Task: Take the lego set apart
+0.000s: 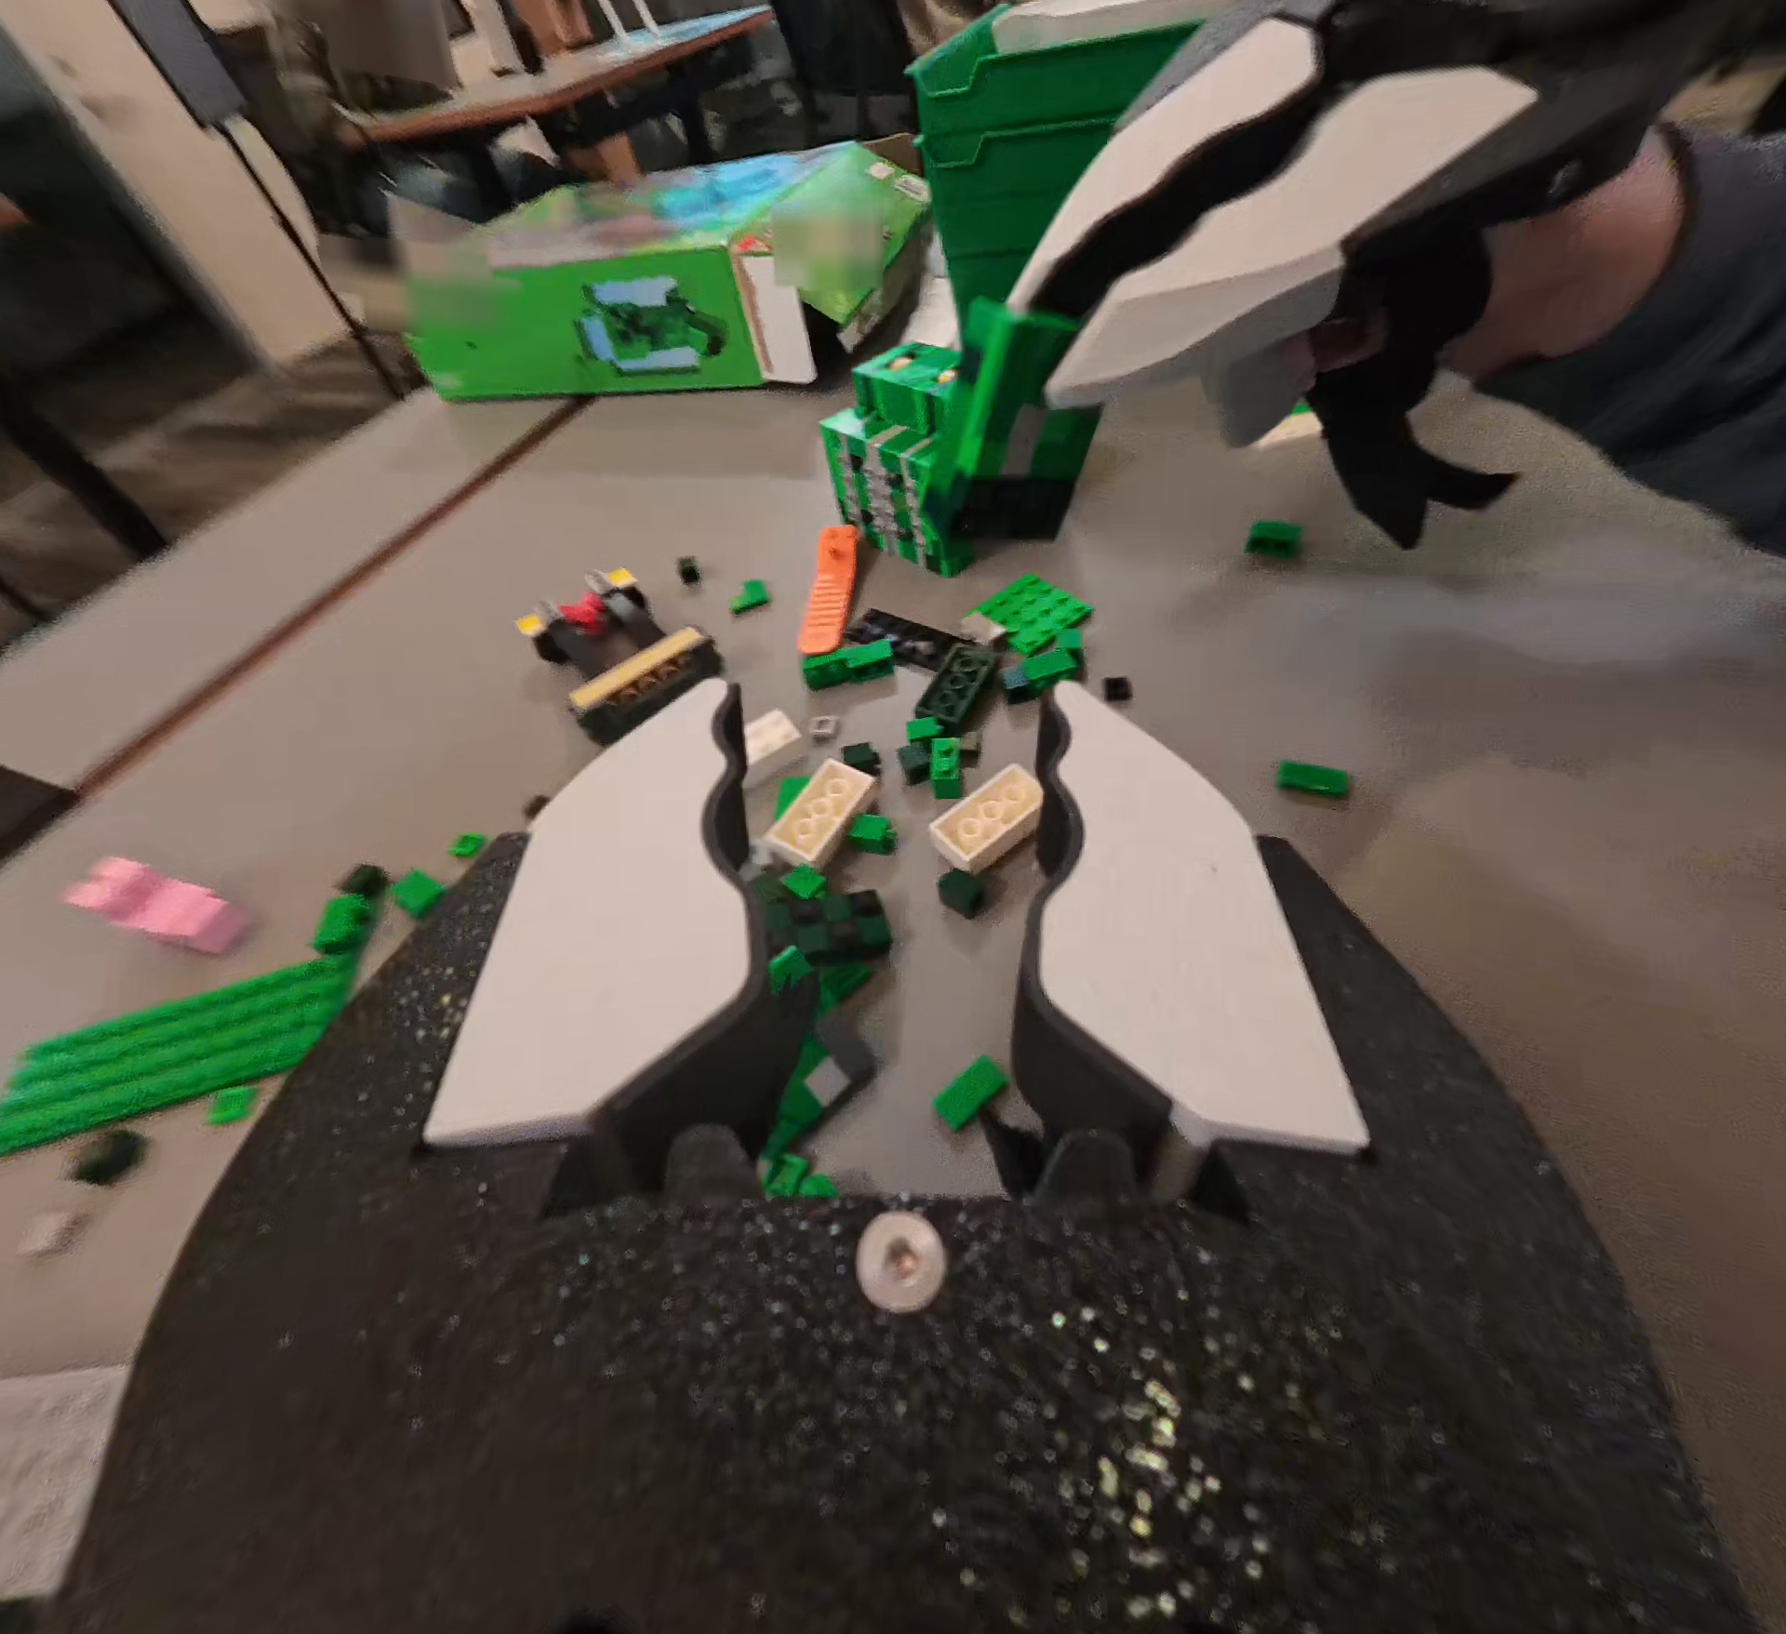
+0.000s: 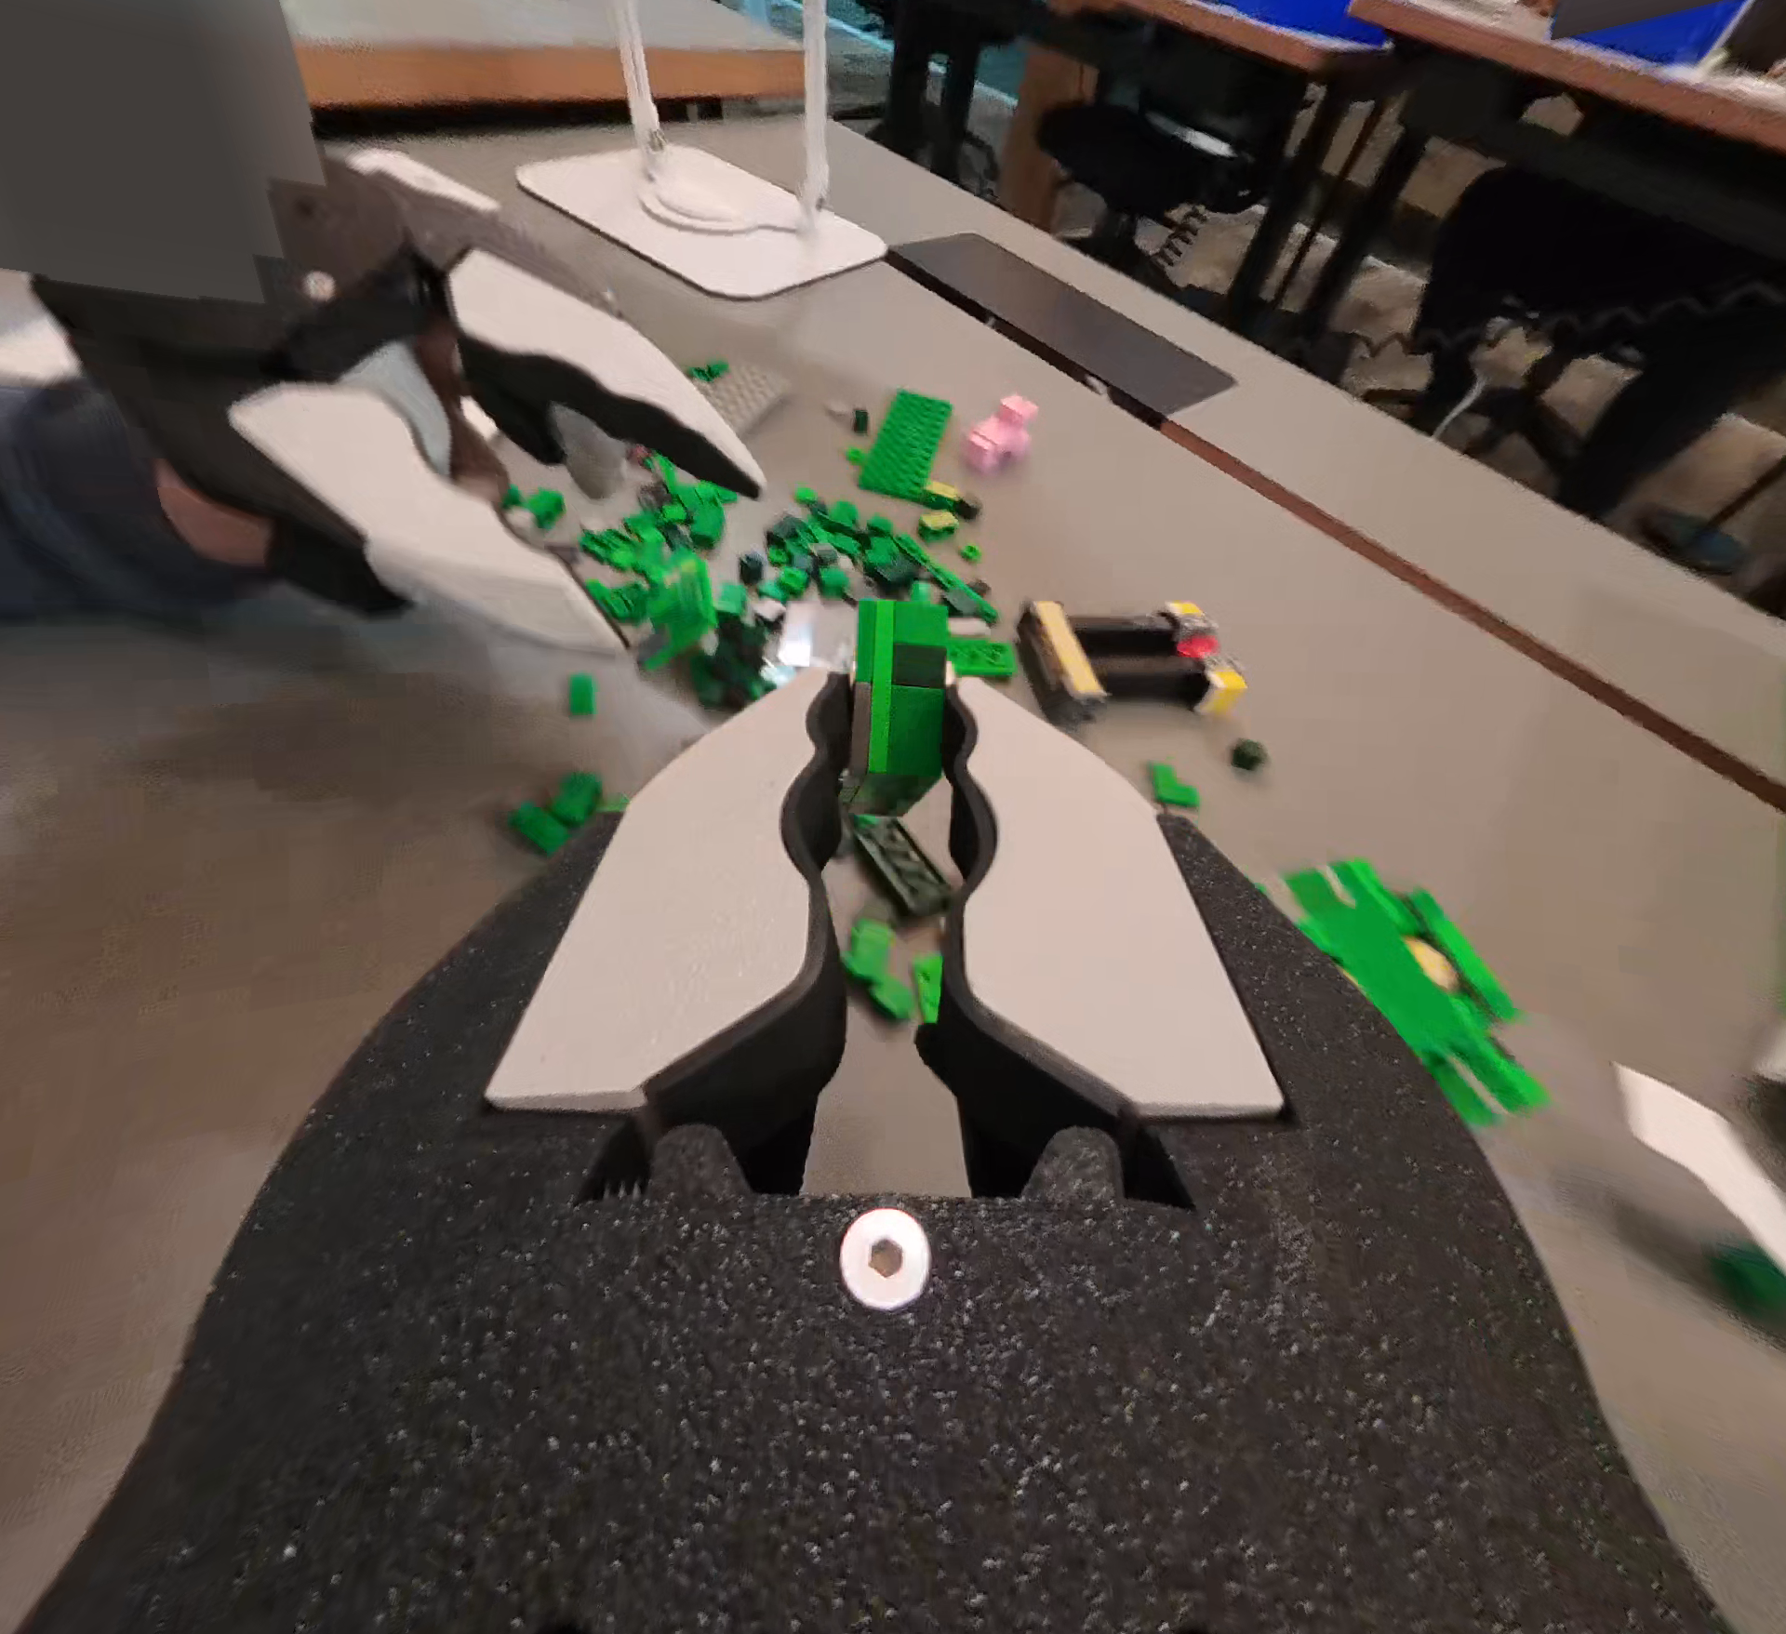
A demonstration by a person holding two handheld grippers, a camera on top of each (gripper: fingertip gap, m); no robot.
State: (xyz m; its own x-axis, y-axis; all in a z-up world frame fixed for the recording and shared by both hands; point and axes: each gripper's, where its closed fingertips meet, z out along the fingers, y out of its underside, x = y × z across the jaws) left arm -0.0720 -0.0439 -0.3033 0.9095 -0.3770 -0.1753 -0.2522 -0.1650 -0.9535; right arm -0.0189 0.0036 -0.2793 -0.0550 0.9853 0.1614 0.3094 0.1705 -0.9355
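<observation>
Item one: your right gripper (image 2: 889, 708), fingers closed on a green lego piece (image 2: 901, 723). The piece sits upright between the fingertips, its top standing out past them at 12 o'clock. In the left wrist view the same gripper (image 1: 1039, 351) comes in from 2 o'clock with the green piece (image 1: 1015, 389) at its tips, just beside or touching the green lego build (image 1: 899, 467) on the grey table (image 1: 1450, 718); which, the blur hides.

Item two: your left gripper (image 1: 889, 718), fingers spread apart and holding nothing, above a scatter of loose green bricks (image 1: 831, 921). Two white bricks (image 1: 821, 810) lie between the fingertips.

Item three, table stock: an orange brick separator (image 1: 829, 588) at 12 o'clock of your left fingertips; a black and yellow assembly (image 1: 628, 650) at 11 o'clock; a pink piece (image 1: 159, 902) at 9 o'clock; a green set box (image 1: 599, 312) far back.
</observation>
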